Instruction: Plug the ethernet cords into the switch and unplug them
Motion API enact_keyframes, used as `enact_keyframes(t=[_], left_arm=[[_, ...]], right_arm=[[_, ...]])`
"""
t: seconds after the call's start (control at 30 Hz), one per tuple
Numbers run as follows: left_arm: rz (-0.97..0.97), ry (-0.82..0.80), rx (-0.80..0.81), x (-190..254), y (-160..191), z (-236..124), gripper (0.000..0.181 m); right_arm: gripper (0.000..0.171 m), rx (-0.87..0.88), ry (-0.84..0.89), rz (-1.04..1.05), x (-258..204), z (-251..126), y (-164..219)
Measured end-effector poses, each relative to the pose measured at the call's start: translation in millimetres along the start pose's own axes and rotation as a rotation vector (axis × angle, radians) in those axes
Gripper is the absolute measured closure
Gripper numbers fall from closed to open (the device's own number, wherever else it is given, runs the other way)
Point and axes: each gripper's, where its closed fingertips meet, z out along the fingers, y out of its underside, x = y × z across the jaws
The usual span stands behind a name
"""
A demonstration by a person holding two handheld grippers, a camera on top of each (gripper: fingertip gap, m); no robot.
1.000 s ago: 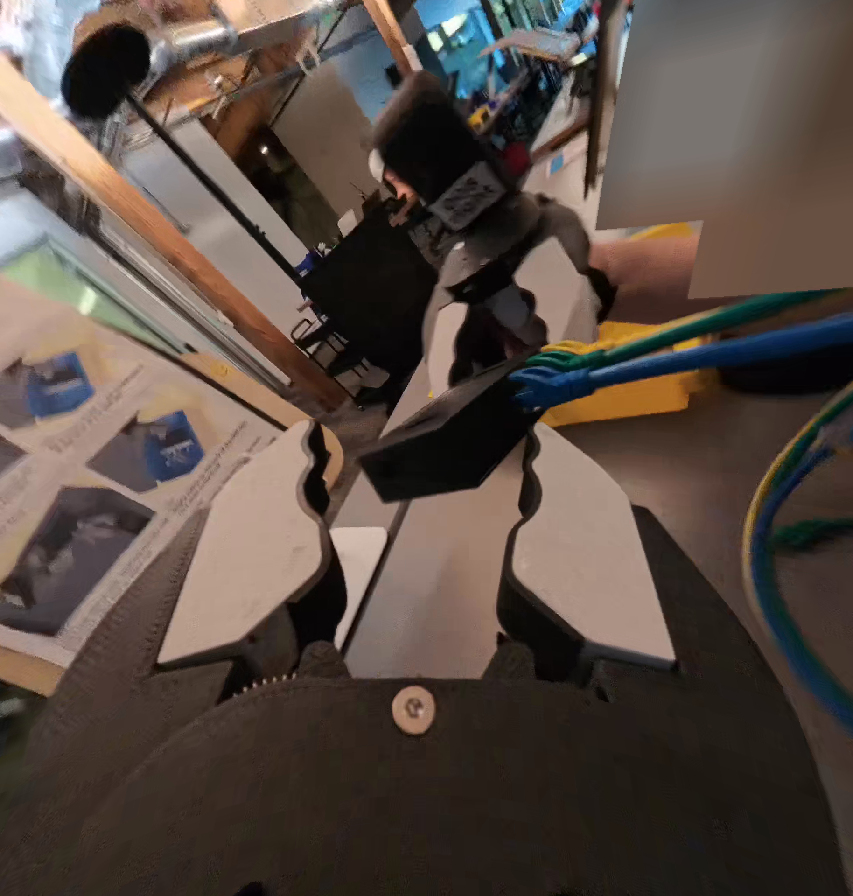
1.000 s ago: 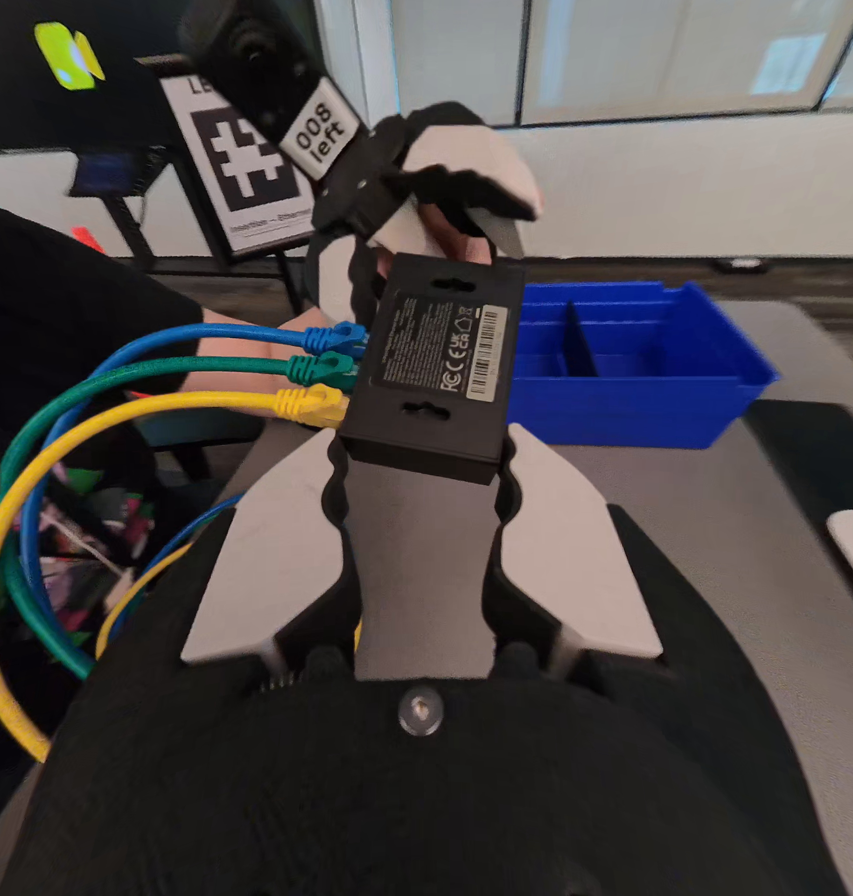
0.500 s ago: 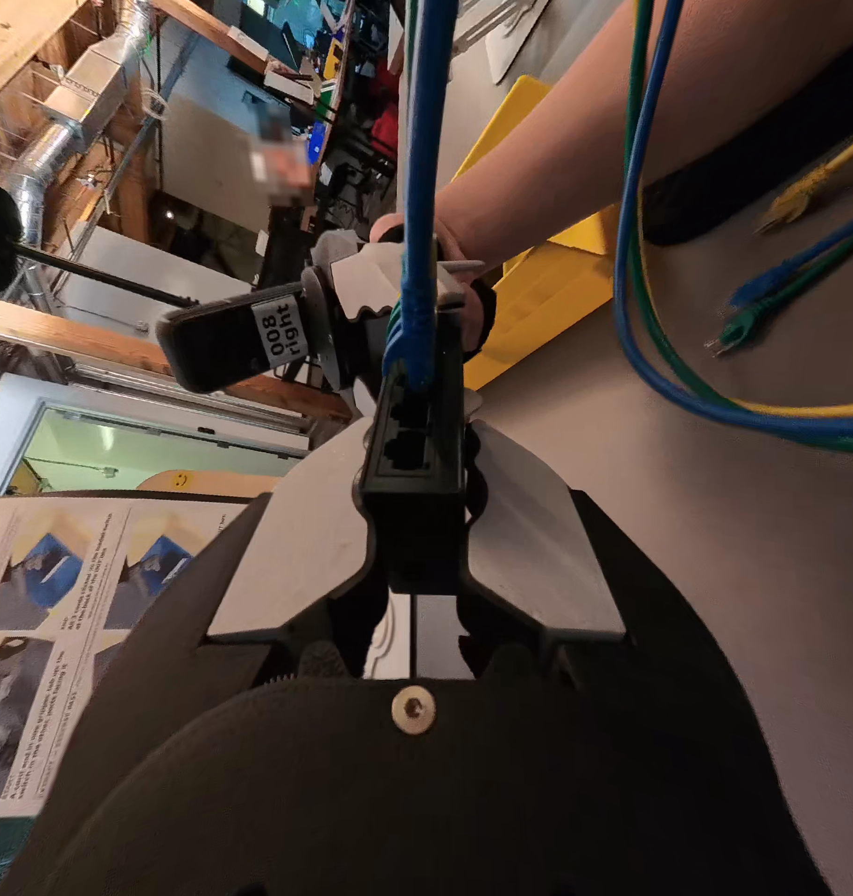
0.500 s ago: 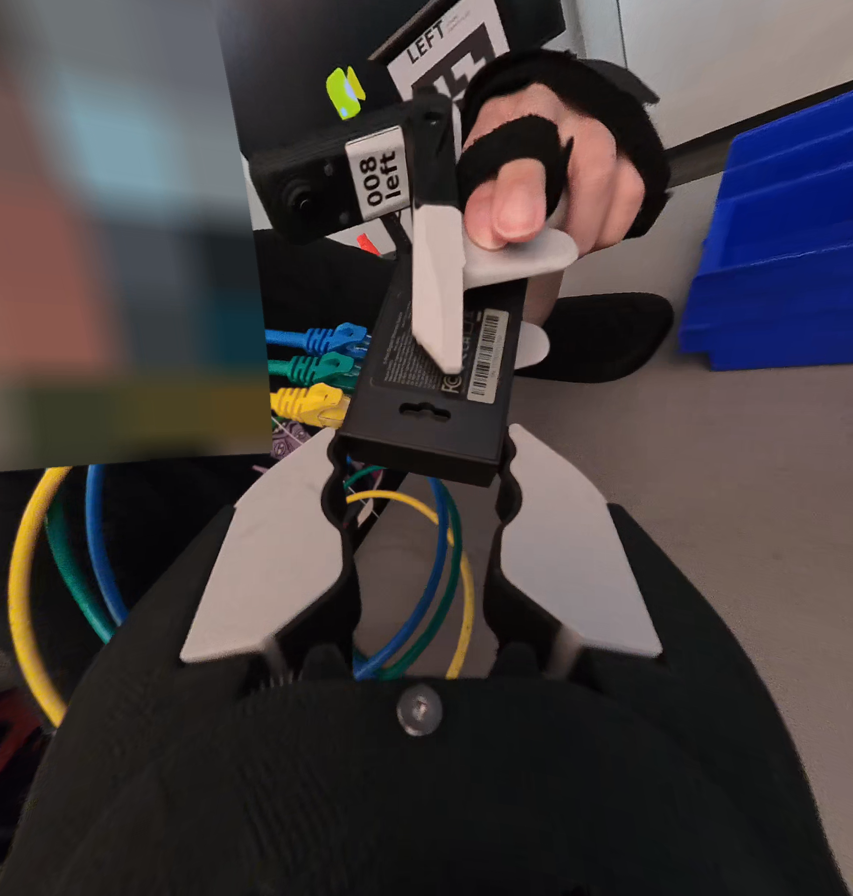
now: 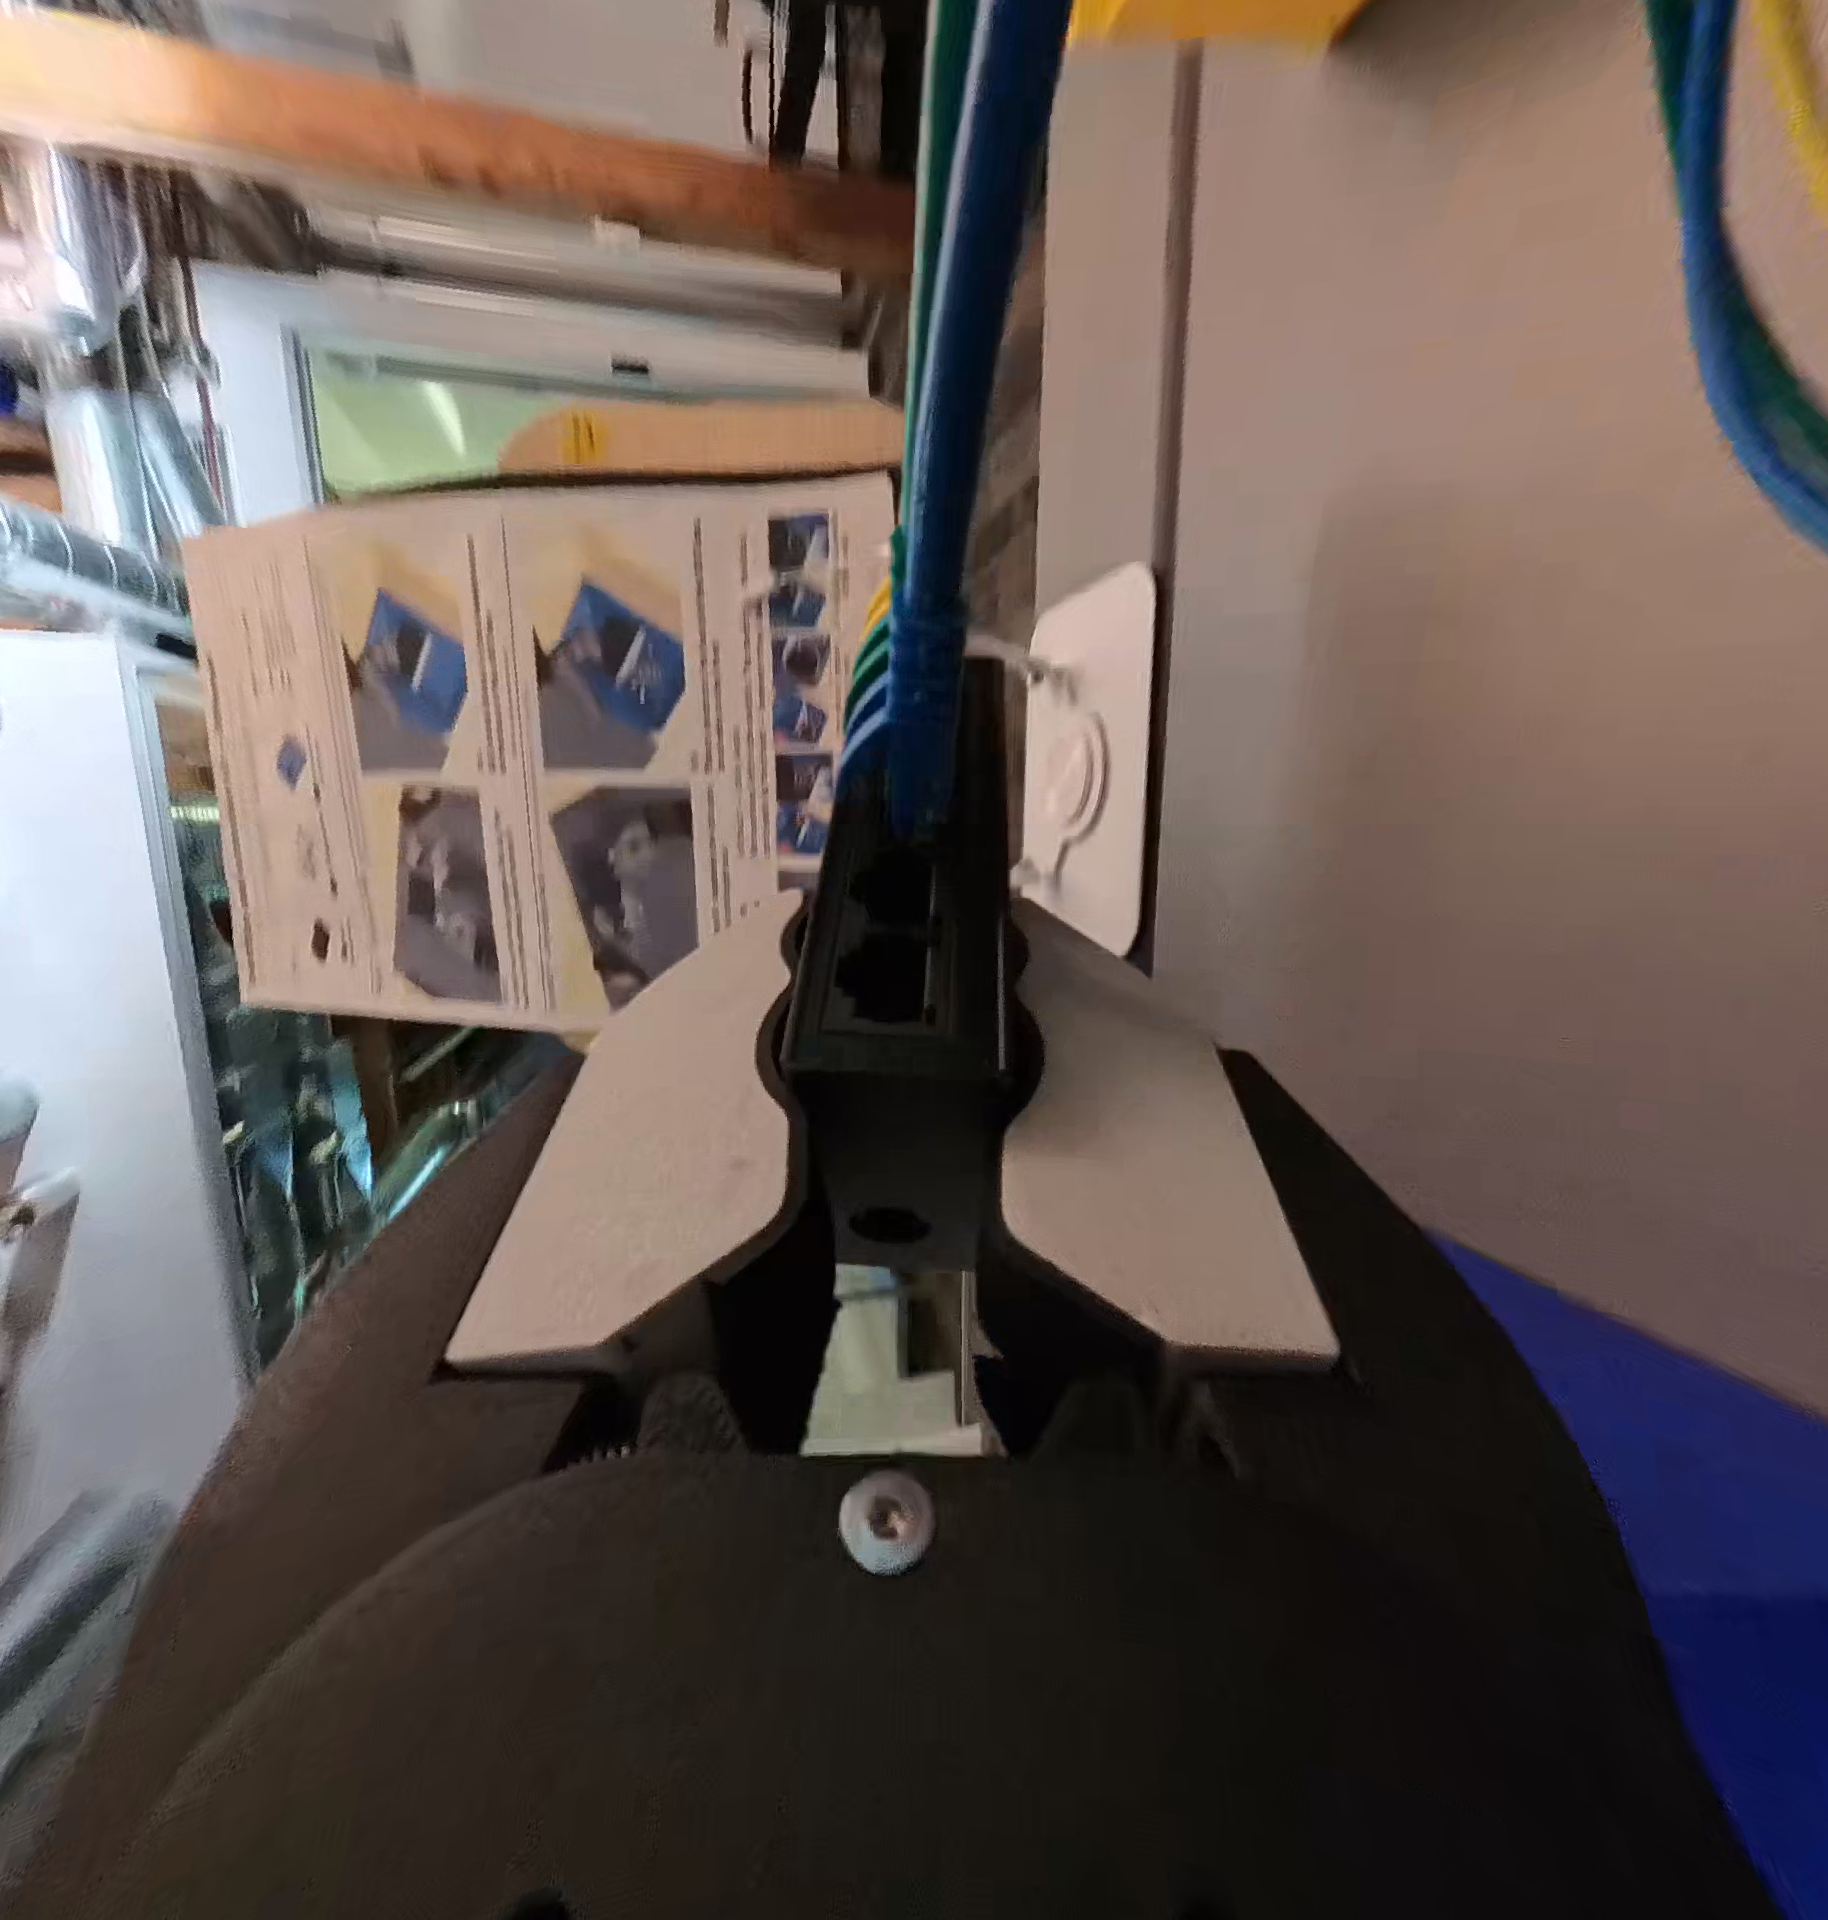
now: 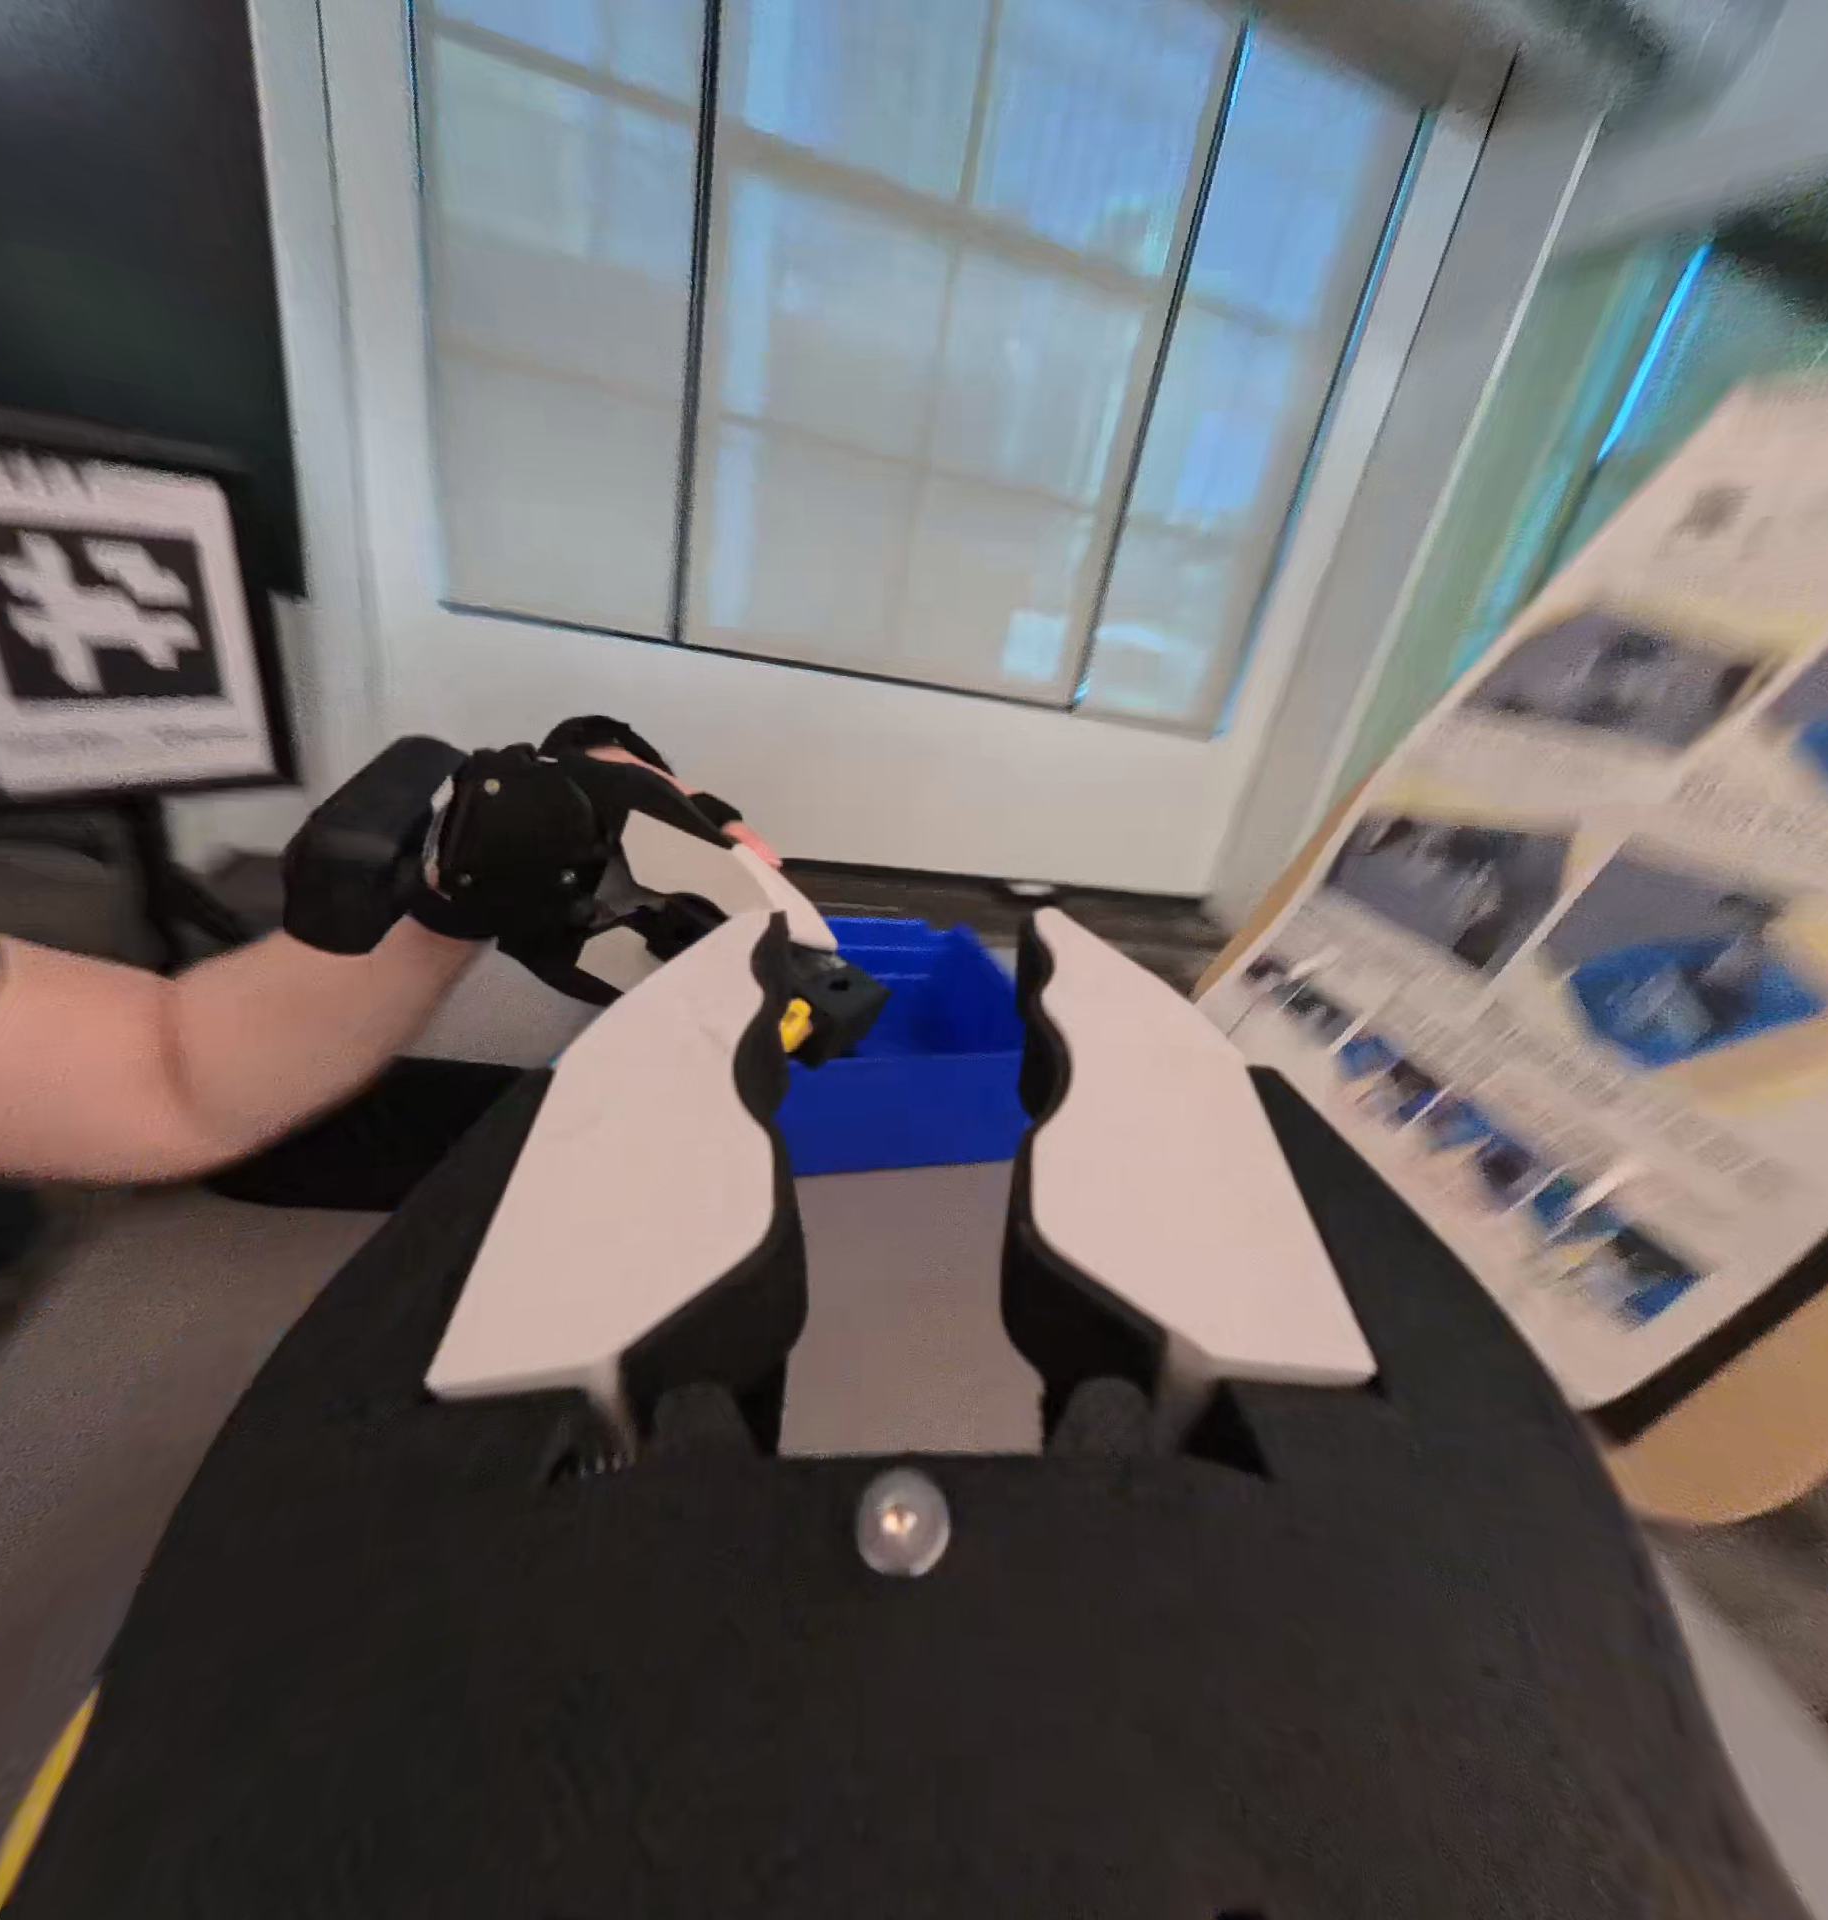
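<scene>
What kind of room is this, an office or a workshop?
Probably a workshop or lab. There is exposed ductwork under a wooden beam, an instruction poster, and a blue parts bin on a grey worktable.

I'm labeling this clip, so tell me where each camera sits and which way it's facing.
Left wrist view: on the left gripper, looking along its fingers shut on the black switch, cords rising from it.
Right wrist view: on the open right gripper, facing a window and blue bin; a forearm shows.
Shared: switch, left gripper, poster.
</scene>
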Motion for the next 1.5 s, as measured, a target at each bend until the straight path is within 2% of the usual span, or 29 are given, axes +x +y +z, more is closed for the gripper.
enact_keyframes(t=[0.07, 0.17, 0.27, 0.33, 0.5, 0.57, 1.2, 1.37, 1.5], left_arm=[[-0.007, -0.018, -0.038, -4, 9, 2, 0.151], [-0.008, -0.037, -0.072, -6, 12, 3, 0.151], [0.003, -0.044, -0.109, -6, 10, 5, 0.151], [0.014, -0.051, -0.128, -7, 6, 5, 0.151], [0.032, -0.029, -0.092, 0, -17, 3, 0.151], [0.054, -0.032, -0.100, 2, -22, 4, 0.151], [0.100, -0.040, -0.061, 5, -42, 1, 0.151], [0.136, -0.100, -0.051, 3, -46, 12, 0.151], [0.099, 0.011, -0.071, 21, -43, 27, 0.151]], right_arm=[[0.131, -0.033, 0.040, -0.236, -31, 7, -14], [0.130, -0.158, 0.086, -0.565, -66, 37, 3], [0.130, -0.308, 0.015, -0.639, -90, 66, 42], [0.129, -0.346, -0.008, -0.651, -98, 77, 58], [0.133, -0.509, 0.128, -0.925, -72, 81, 87], [0.142, -0.512, 0.128, -0.987, -73, 82, 89], [0.154, -0.529, 0.105, -1.086, -69, 76, 98], [0.155, -0.573, 0.112, -0.971, -61, 71, 103], [0.155, -0.666, 0.070, -0.868, -54, 65, 123]])
